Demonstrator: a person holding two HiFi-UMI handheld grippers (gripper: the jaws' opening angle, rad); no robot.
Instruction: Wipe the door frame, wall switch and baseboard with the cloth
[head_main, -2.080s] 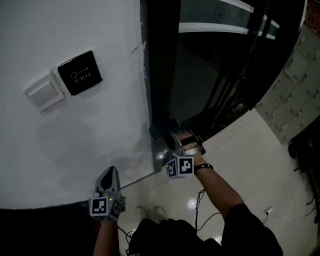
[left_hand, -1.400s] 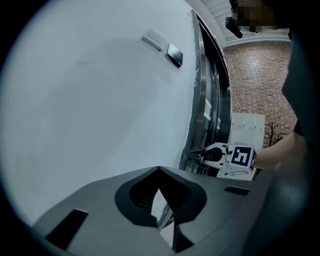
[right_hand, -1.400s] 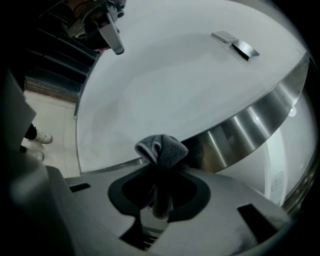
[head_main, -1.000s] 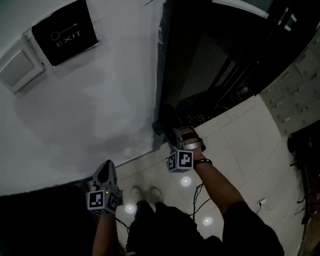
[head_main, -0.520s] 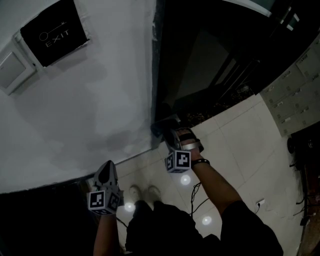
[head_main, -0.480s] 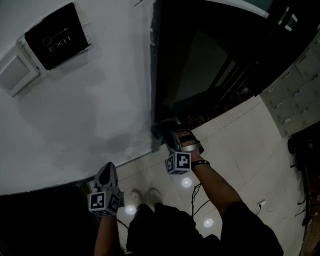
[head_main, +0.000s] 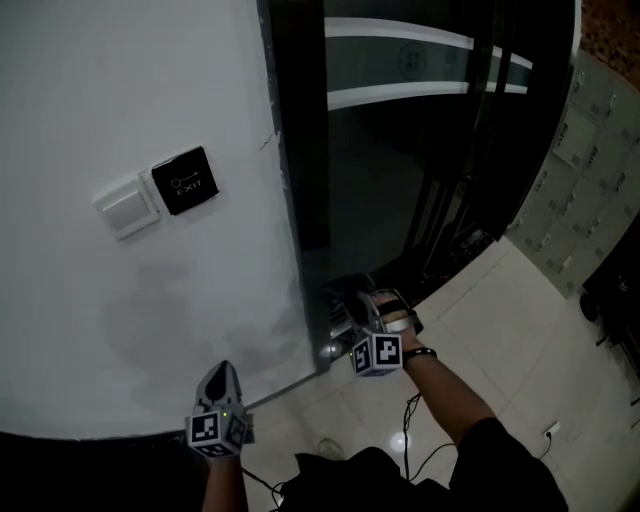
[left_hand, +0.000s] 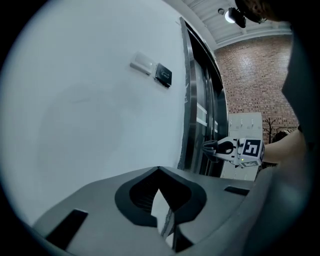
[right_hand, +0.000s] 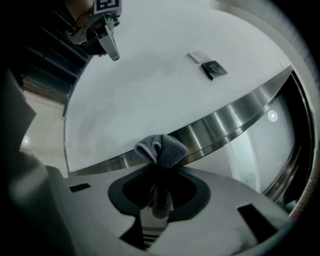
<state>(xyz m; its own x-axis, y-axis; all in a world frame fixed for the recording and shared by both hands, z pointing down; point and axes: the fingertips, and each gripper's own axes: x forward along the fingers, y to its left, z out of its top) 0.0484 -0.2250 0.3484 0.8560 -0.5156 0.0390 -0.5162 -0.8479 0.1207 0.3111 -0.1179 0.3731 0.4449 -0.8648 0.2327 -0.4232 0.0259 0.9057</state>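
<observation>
A grey cloth (right_hand: 161, 149) bunches out of my right gripper (right_hand: 159, 200), which is shut on it. The cloth presses on the brushed-steel door frame (right_hand: 225, 122) low down, a little above the floor. In the head view the right gripper (head_main: 347, 306) and the dark cloth (head_main: 332, 296) are at the frame's (head_main: 292, 230) lower part. The white wall switch (head_main: 125, 208) and a black exit button (head_main: 185, 182) sit higher on the wall, left of the frame. My left gripper (head_main: 222, 372) points at the bare wall low down, shut and empty (left_hand: 162, 220).
Dark glass door panels (head_main: 420, 150) stand right of the frame. Pale floor tiles (head_main: 500, 330) and lockers (head_main: 590, 170) lie to the right. A dark band (head_main: 90, 460) runs along the wall's foot. Cables (head_main: 410, 440) trail on the floor by the person's legs.
The head view has tilted up, bringing the switch and exit button nearer the middle. My right gripper stays on the lower door frame with the cloth, slightly higher than before. The left gripper keeps its place.
</observation>
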